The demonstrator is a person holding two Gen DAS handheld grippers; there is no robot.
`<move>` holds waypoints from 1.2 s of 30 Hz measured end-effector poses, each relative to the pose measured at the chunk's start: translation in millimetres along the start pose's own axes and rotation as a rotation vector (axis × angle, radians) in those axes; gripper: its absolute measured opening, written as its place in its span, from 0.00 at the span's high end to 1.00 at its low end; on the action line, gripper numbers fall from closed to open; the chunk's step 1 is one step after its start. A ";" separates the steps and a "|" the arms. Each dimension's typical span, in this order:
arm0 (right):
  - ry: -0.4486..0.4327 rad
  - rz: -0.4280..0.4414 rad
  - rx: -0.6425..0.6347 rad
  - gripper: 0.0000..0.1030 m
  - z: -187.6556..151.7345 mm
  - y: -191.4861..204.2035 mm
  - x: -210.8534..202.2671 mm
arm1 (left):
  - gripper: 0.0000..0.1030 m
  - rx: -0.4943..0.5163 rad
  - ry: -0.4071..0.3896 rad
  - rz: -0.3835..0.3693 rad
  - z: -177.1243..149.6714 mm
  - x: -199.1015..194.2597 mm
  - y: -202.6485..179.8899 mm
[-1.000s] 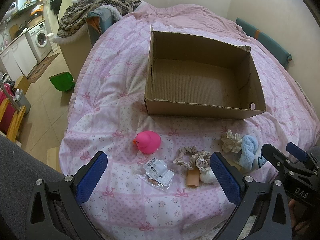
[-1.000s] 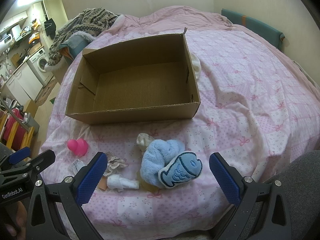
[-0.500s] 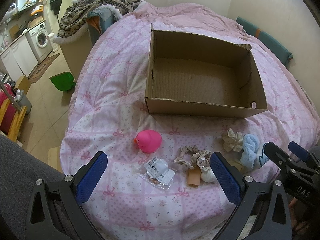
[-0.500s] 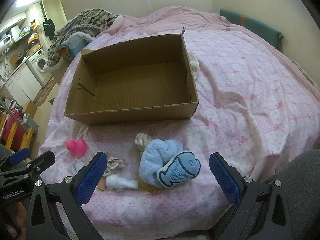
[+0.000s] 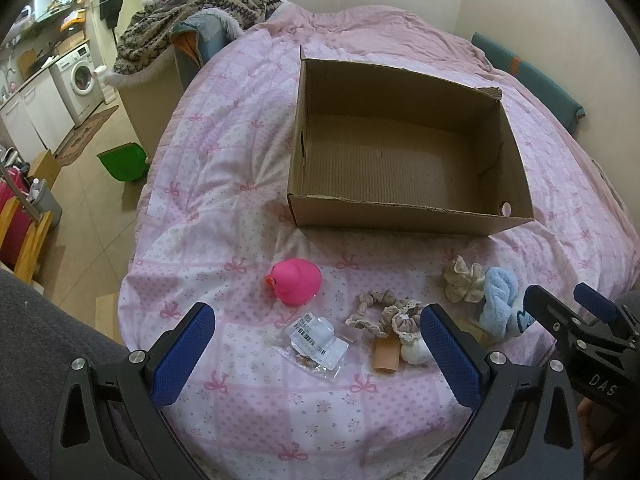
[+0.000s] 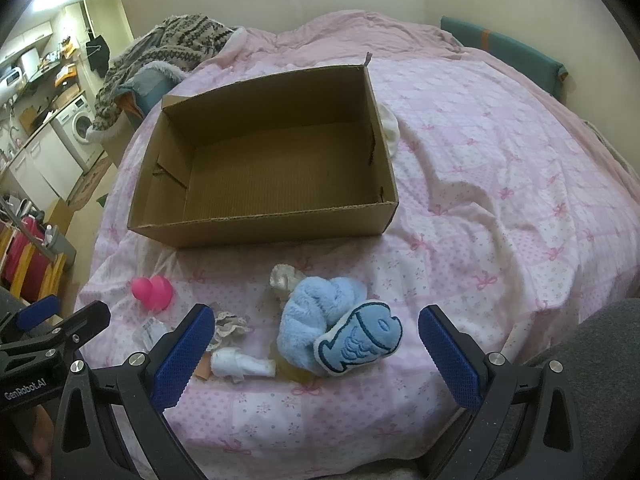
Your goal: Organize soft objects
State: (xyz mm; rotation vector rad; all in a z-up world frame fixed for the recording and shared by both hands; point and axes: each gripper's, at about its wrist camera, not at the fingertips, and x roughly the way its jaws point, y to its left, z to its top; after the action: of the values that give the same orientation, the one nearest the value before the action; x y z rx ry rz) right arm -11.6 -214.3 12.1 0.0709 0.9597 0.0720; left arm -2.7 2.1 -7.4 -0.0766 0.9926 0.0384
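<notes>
- Left wrist view: the left gripper [image 5: 316,354] is hanging over the near edge of the pink blanket [image 5: 224,168]. Its two blue fingers [image 5: 182,354] are standing wide apart. They are holding nothing and touching nothing.
- A clear plastic bag [image 5: 316,342] with a label is lying on the blanket between those fingers. A pink rubber duck [image 5: 296,282] is sitting just past the bag.
- Beige scrunchies [image 5: 384,314] are lying near the right finger, next to a small tan roll [image 5: 386,354] and a white cloth bundle [image 5: 414,352].
- Right wrist view: the right gripper [image 6: 316,356] is also hanging over the blanket with its blue fingers [image 6: 450,362] spread wide. They are gripping nothing.
- Between them a fluffy blue towel [image 6: 316,312] is lying in a soft heap. A blue fish toy [image 6: 358,336] is leaning on it, touching it. A cream scrunchie [image 6: 282,278] is peeking out just behind the towel.
- The brown cardboard box [image 6: 264,224] is sitting open on the bed, past all the soft things. Nothing is showing inside it in this view.
- The soft things are all lying on the blanket in front of the box, near each other.
</notes>
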 end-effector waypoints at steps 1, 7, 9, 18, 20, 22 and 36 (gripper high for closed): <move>0.000 0.000 0.000 0.00 0.0 -0.1 0.0 | 0.01 0.000 0.000 0.000 0.0 0.0 -0.1; 0.000 -0.001 0.002 0.00 -0.1 -0.3 0.4 | 0.01 0.001 0.002 -0.001 0.0 0.4 -0.5; 0.001 -0.001 0.001 0.00 0.0 0.1 0.5 | 0.01 0.001 0.000 0.001 -0.6 0.3 -0.4; 0.002 0.001 0.002 0.00 0.0 0.2 0.5 | 0.01 0.000 0.003 -0.001 -0.3 0.8 -0.4; 0.002 -0.001 0.002 0.00 -0.2 0.6 0.5 | 0.01 0.002 0.005 -0.001 -0.2 0.9 -0.6; 0.003 0.001 0.002 0.00 -0.1 0.2 0.6 | 0.01 0.001 0.010 -0.003 -0.2 1.6 -1.1; 0.033 0.019 0.028 0.00 4.6 -3.9 1.4 | 0.01 -0.033 0.059 -0.003 12.6 4.4 5.7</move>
State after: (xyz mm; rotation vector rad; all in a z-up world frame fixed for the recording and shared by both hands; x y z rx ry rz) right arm -6.8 -218.2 13.2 0.1054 0.9929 0.0774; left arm 9.9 8.8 -4.4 -0.1102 1.0508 0.0501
